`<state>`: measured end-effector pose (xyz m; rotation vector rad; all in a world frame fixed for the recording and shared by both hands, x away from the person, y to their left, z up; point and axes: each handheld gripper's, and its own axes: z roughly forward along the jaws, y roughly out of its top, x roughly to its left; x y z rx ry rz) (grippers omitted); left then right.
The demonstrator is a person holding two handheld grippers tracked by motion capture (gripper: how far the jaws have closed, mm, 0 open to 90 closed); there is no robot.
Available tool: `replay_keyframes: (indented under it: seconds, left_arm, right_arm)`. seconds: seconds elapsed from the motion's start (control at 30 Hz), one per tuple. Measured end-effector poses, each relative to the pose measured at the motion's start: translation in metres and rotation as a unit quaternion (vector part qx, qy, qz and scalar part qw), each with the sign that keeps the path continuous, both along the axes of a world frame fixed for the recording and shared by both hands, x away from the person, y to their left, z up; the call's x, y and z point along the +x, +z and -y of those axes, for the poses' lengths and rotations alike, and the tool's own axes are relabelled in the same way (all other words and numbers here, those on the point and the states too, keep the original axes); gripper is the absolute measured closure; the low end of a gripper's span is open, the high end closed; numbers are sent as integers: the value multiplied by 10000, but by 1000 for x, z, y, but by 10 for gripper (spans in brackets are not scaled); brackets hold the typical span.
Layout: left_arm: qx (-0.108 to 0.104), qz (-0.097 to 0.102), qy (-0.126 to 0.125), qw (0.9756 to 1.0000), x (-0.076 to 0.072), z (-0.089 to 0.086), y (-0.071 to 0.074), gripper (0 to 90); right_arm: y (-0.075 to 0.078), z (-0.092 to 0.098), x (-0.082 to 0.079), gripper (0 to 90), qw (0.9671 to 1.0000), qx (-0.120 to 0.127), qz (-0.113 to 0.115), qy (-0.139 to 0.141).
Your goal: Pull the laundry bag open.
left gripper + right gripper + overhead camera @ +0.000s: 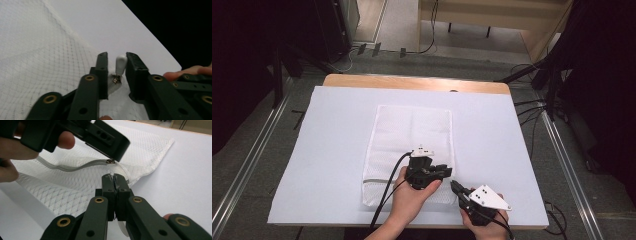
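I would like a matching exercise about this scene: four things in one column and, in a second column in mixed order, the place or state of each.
Things:
1. mesh bag
2. zipper pull
3. right hand-held gripper
4. wooden table

Places or states:
A. between the jaws of the left hand-held gripper, not pinched
B. shows as a bare strip at the far edge
C. lying on the pale sheet
D. jaws shut on the bag's edge

Pairs: 1-C, 2-A, 3-D, 4-B
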<state>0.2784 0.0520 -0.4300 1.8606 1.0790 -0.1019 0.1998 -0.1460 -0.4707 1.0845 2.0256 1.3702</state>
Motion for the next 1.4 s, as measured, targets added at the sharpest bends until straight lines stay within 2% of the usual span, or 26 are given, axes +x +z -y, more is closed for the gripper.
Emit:
replay_keyframes:
  seconds: [0.07, 0.23, 0.5, 0.57, 0.67, 0.87, 1.07, 1.2, 1.37, 1.4]
  left_arm:
    - [-92, -50, -77, 9999, 0, -3, -1, 799]
    - [-201, -52, -76, 9998, 1, -10, -2, 819]
    - [-88, 55, -151, 9998, -1, -13, -3, 838]
    - [-90, 78, -138, 9998, -1, -15, -3, 877]
    - [-74, 77, -161, 9998, -1, -16, -5, 878]
    - [20, 74, -204, 9998, 0, -19, -6, 879]
    - [41, 43, -115, 9999, 0, -26, -11, 880]
    - [161, 114, -59, 9998, -3, -35, -8, 880]
    - [284, 122, 199, 9993, -3, -60, -7, 880]
    - [284, 122, 199, 9993, -3, -60, -7, 880]
  right_arm:
    - [0, 0, 0, 900, 10000, 13, -5, -7]
    - [0, 0, 0, 900, 10000, 27, 35, -24]
    - [1, 0, 0, 900, 10000, 43, -18, -48]
    - [1, 2, 1, 900, 10000, 32, -14, -77]
    - [2, 2, 2, 900, 9999, 41, 14, -101]
    - [4, 2, 1, 900, 9999, 33, -69, -109]
    - [6, 2, -1, 900, 9999, -31, -18, -120]
    - [8, 4, -1, 900, 9999, 29, -42, -116]
    - [11, 7, -3, 900, 9999, 0, -32, -165]
    - [11, 7, -3, 900, 9999, 0, -32, -165]
